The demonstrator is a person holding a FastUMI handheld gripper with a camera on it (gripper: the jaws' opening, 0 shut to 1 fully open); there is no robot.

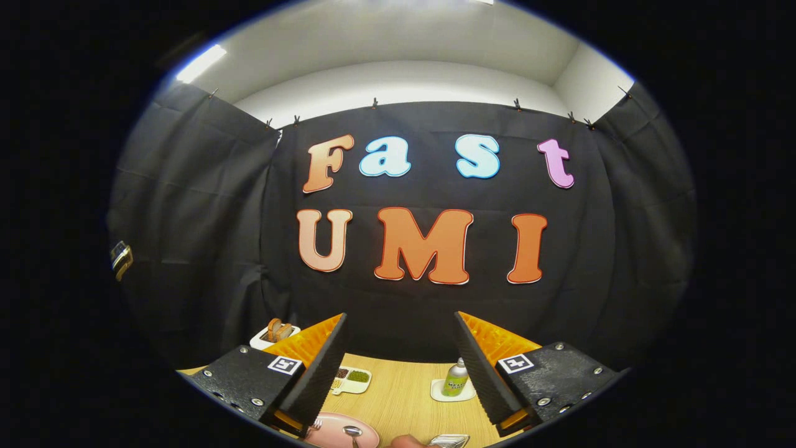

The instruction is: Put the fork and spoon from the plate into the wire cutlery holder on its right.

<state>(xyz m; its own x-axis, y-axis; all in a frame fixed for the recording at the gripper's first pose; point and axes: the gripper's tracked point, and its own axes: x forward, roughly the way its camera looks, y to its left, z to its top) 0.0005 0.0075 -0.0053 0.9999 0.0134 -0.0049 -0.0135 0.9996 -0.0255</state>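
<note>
My gripper (401, 361) is held high above the wooden table (404, 392), its fingers wide apart with nothing between them. Far below, close to the left finger (320, 367), lies a pink plate (339, 432). A spoon (352, 432) rests on the plate and the prongs of a fork (315, 425) peek out from under the left finger. To the right of the plate, the top rim of the wire cutlery holder (449, 440) is just visible. A hand's fingertip (407, 442) shows between plate and holder.
A white toaster with bread slices (275, 333) stands at the table's far left. A divided dish of small foods (350, 379) lies mid-table. A green bottle on a white coaster (456, 378) stands beside the right finger.
</note>
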